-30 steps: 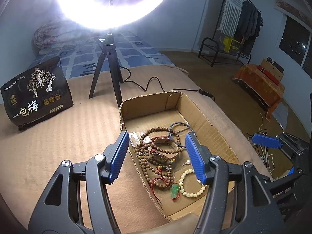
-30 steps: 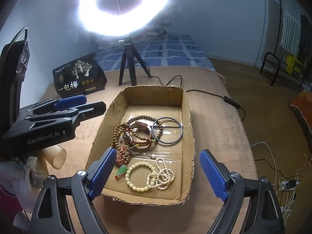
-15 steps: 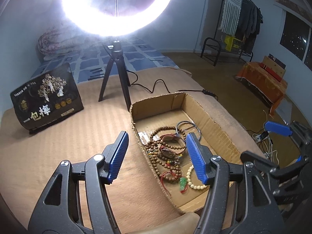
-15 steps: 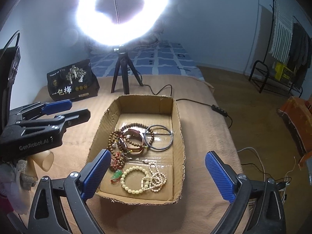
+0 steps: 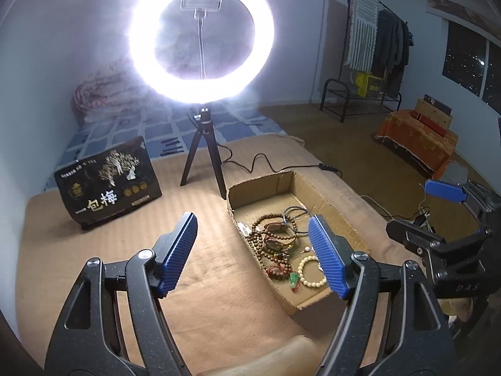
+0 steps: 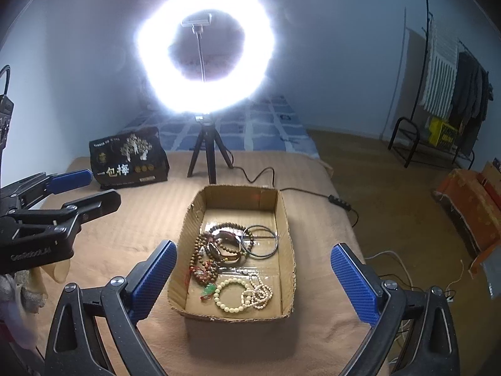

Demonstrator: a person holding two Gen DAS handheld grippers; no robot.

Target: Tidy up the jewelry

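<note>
We hold our left gripper (image 5: 252, 250) tilted down over the tan blanket (image 5: 94, 244) just left of the cardboard box (image 6: 286, 216), its jaws opening with nothing between them, while our right gripper (image 6: 253, 277) hangs tilted down above the box's near end, spread wide and empty. The open-topped box lies with bare blanket on its left and near sides and the blanket's edge close on its right, and holds brown wooden bead strands (image 6: 206, 250), one dark bangle (image 6: 261, 238), one cream bead bracelet (image 6: 231, 296), one white bead strand (image 6: 261, 293) and one green pendant (image 6: 209, 289). Farther off stand one black printed bag (image 6: 128, 159) and one ring light (image 6: 205, 59) on its tripod (image 6: 205, 153).
</note>
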